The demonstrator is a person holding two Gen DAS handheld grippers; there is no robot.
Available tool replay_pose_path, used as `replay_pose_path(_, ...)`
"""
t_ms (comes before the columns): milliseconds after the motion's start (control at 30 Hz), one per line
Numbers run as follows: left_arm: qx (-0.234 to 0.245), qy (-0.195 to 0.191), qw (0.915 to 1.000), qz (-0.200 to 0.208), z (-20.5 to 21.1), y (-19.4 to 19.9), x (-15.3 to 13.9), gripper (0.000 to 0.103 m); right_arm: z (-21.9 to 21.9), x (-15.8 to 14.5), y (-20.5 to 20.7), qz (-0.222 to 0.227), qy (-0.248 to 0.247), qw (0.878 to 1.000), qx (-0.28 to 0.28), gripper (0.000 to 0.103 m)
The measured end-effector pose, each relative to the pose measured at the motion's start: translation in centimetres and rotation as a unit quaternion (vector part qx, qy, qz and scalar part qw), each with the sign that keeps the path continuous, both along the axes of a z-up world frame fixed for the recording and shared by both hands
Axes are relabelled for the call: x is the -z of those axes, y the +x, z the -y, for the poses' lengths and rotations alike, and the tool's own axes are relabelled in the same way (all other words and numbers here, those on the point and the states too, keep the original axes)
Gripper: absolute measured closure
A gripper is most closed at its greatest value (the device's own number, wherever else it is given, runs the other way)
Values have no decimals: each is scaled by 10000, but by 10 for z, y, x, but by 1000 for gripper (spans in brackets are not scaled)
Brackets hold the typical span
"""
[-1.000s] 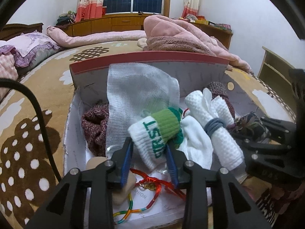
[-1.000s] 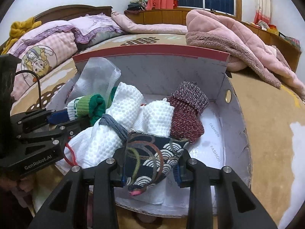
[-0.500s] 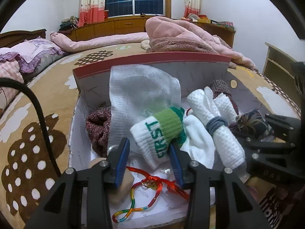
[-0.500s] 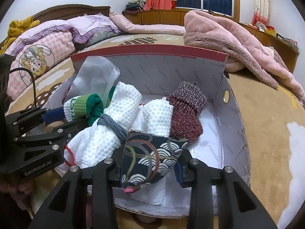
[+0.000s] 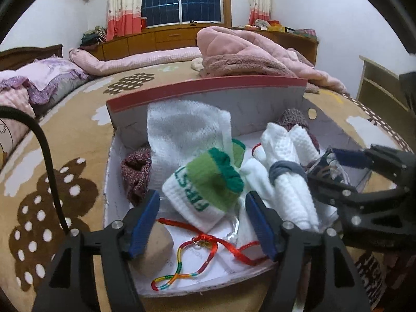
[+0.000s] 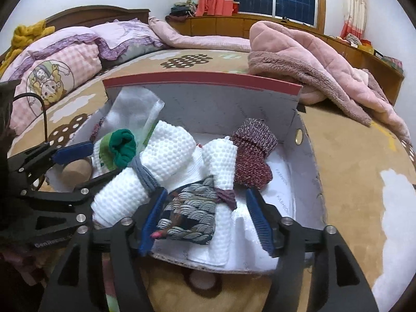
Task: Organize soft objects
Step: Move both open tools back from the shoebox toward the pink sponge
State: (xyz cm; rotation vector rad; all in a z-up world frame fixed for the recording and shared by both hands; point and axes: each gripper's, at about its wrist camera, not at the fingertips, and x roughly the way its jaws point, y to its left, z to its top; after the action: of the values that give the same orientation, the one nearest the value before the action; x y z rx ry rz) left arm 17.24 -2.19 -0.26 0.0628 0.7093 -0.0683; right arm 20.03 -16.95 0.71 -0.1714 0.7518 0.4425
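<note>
Both tongs just spread wide, dropping their rolls so they sit packed in the box point(image 6: 306, 171). Left tongs point(image 5: 202, 215) straddle the green sock roll point(image 5: 205, 182) at 12 o'clock; right tongs point(image 6: 205, 215) straddle the wave-print roll point(image 6: 189, 213).

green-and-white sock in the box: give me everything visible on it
The sock is a rolled knit bundle: white cuff with green "FIRST" lettering, light green band, dark green folded end. It lies in the box on white cloth, beside the towel roll. It sits between the left gripper jaws, which have just opened; neither pad touches it.
</note>
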Motion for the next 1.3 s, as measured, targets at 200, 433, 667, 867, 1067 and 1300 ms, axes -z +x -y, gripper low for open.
replay_pose_path(200,59,-53,10000,1,-2,-5,-5,19,7,-9,-11,345,109,9992,143,26)
replay_pose_path(433,122,-245,9992,275,-8,-19,-20,10,11,-17,-24,609,182,9979,78,21)
replay_pose_path(667,59,-393,9985,386,-15,-26,-26,8,21,-21,-26,550,421,9976,79,17)
replay_pose_path(867,230,-453,9971,563,-13,-41,-32,8,29,-20,-35,322,671,9970,-209,17)
replay_pose_path(1067,567,-819,9933,584,-15,-57,-37,9,27,-20,-49,150,983,9923,-734,42)
replay_pose_path(1300,720,-819,9930,448,-15,-68,-32,9,19,-13,-64,113,1017,9876,-1193,42)
